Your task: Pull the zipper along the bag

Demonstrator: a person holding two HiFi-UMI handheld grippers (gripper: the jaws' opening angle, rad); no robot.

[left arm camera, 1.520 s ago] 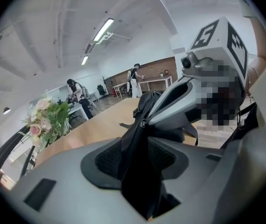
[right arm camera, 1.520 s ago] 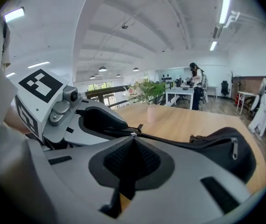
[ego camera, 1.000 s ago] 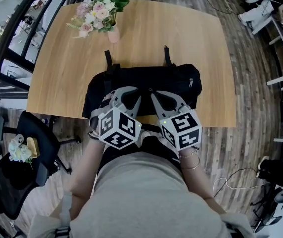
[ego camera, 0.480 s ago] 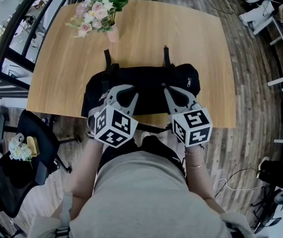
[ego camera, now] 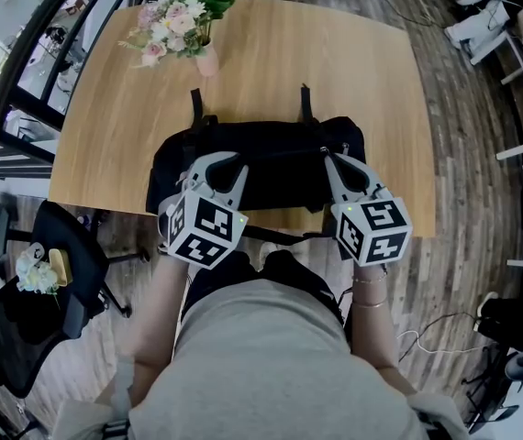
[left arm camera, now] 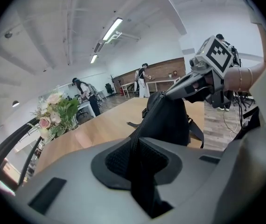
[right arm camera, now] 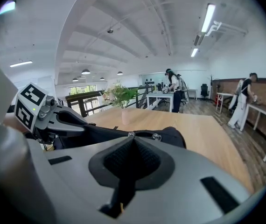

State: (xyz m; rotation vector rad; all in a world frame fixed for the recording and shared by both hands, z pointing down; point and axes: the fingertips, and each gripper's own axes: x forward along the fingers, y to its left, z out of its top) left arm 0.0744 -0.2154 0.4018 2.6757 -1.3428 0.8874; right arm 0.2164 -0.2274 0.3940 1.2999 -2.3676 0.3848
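A black bag (ego camera: pixel 271 159) lies across the near edge of the wooden table (ego camera: pixel 335 62). My left gripper (ego camera: pixel 228 172) is shut on the bag's fabric beside the zipper line near its left end; in the left gripper view the black cloth (left arm camera: pixel 165 120) runs out from between the jaws (left arm camera: pixel 135 146). My right gripper (ego camera: pixel 333 163) sits near the bag's right end, shut on the zipper pull (right arm camera: pixel 131 135) at its tips. The right gripper view shows the bag (right arm camera: pixel 165 136) stretched towards the left gripper (right arm camera: pixel 53 120).
A vase of flowers (ego camera: pixel 177 26) stands at the table's far left corner. Two bag straps (ego camera: pixel 195 108) lie on the table behind the bag. A chair (ego camera: pixel 50 273) stands to the left of the table. People stand at benches far back (right arm camera: pixel 172 90).
My right gripper has slid to the right along the top of the bag, from the middle to near its right end. The left gripper has kept its hold and drifted slightly left.
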